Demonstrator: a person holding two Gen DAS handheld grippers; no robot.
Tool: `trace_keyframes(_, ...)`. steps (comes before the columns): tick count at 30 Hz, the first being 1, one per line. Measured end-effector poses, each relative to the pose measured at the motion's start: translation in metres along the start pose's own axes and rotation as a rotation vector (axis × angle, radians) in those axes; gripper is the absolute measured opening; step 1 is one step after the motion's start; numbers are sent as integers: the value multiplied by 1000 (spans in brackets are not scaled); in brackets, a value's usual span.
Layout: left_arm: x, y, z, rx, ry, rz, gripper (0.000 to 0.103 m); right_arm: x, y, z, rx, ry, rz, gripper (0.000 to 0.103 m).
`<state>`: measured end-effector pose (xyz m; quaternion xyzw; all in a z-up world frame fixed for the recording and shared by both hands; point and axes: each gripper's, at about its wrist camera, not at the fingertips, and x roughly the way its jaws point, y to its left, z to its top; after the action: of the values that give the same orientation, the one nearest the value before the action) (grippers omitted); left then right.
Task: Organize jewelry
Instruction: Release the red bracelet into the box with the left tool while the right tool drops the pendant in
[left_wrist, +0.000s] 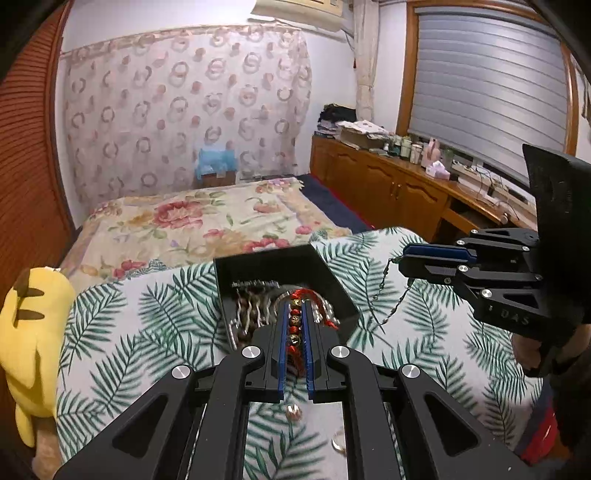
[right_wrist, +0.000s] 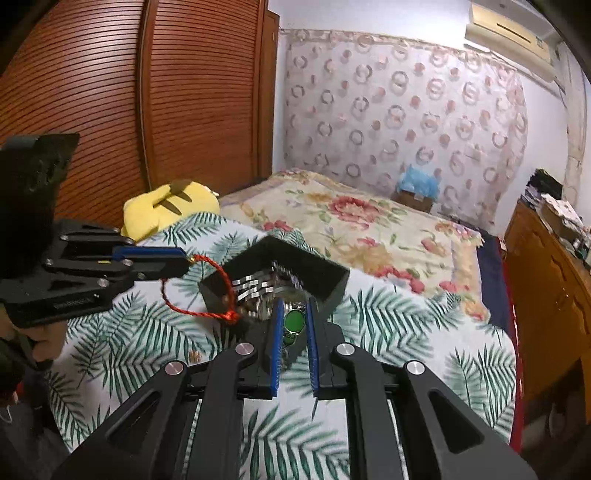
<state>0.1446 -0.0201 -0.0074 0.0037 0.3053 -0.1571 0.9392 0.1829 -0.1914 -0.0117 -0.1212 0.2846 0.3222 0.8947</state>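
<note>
Left wrist view: the left gripper has its jaws narrowed onto a red cord bracelet strung with gold and red beads, held just at the near rim of the black jewelry box, probably so it can drop in among the silver chains already lying there; the gripper tilts downward toward the box. To the right of the box the right gripper points in sideways, its jaws pinched on a thin silver chain necklace that dangles clear above the leaf-print bed cover. A small ring lies on the cover, nearer than the box. Right wrist view: the right gripper has its jaws close together around a green pendant, just in front of the box, angled down at it. Left of the box the left gripper holds the red cord, whose loop hangs against the box's left corner, seemingly waiting to be lowered in
</note>
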Motion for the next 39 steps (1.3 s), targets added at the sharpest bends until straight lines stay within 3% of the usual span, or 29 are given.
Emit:
trace_keyframes(11,28,19,12,-22,18,24,6,34,-5,35,-16,-12,71,14)
trace_keyframes(22,54,26,13,-22,65,25,6,74,-5,22,3,71,107,16)
trace_keyframes(39,72,27,20,-9,90,14,8,67,-20,0,51,79,77,16)
